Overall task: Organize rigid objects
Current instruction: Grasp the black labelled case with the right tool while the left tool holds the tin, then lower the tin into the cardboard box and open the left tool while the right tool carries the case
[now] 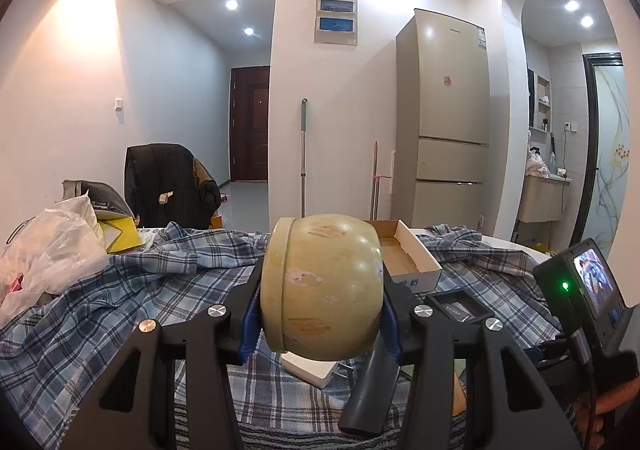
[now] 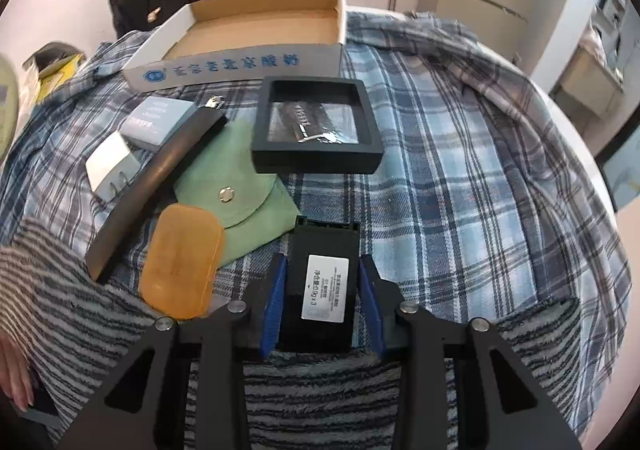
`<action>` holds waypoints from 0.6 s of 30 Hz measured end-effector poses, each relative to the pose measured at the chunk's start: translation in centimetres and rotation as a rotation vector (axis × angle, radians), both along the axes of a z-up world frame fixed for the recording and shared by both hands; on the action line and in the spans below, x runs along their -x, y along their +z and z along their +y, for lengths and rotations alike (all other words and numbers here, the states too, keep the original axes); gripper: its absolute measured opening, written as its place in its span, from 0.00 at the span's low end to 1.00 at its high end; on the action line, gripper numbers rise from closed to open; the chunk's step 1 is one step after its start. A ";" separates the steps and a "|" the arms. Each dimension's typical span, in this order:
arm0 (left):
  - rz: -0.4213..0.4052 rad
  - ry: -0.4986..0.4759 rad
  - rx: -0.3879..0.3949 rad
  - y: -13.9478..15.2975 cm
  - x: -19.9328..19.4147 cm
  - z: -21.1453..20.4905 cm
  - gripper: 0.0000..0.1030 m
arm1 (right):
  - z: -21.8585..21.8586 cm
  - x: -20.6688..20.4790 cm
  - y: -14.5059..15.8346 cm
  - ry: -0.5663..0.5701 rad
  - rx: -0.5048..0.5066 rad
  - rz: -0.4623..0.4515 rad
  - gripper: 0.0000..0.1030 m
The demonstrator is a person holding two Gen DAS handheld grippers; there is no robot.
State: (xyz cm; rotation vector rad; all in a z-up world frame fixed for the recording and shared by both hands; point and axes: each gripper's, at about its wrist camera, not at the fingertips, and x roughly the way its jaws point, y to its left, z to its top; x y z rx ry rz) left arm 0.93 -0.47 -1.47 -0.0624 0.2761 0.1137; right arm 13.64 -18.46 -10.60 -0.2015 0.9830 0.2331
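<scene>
Left wrist view shows us our left gripper (image 1: 320,314) clamped on a round beige jar (image 1: 322,286), held sideways above the plaid cloth (image 1: 160,282), with the cardboard tray (image 1: 404,254) just behind it. Through the right wrist view we see our right gripper (image 2: 322,298) with its blue pads (image 2: 276,298) closed against a black box (image 2: 322,282) lying on the cloth. Beside it lie an orange case (image 2: 182,262), a green pouch (image 2: 236,186) and a black frame box (image 2: 316,126).
</scene>
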 end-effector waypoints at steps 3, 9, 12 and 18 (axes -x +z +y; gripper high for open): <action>0.001 -0.001 -0.001 0.0 0.0 0.0 0.49 | 0.2 0.8 0.5 0.031 -0.014 -0.037 0.32; 0.011 0.001 -0.002 0.1 -0.2 0.1 0.49 | 0.1 1.1 2.5 0.045 -0.055 -0.090 0.32; 0.029 0.005 0.007 0.3 -0.5 0.3 0.49 | -0.4 1.1 3.7 0.051 -0.077 -0.128 0.32; 0.027 0.021 0.010 1.9 -0.7 0.8 0.49 | -1.0 0.7 6.6 0.069 -0.109 -0.224 0.32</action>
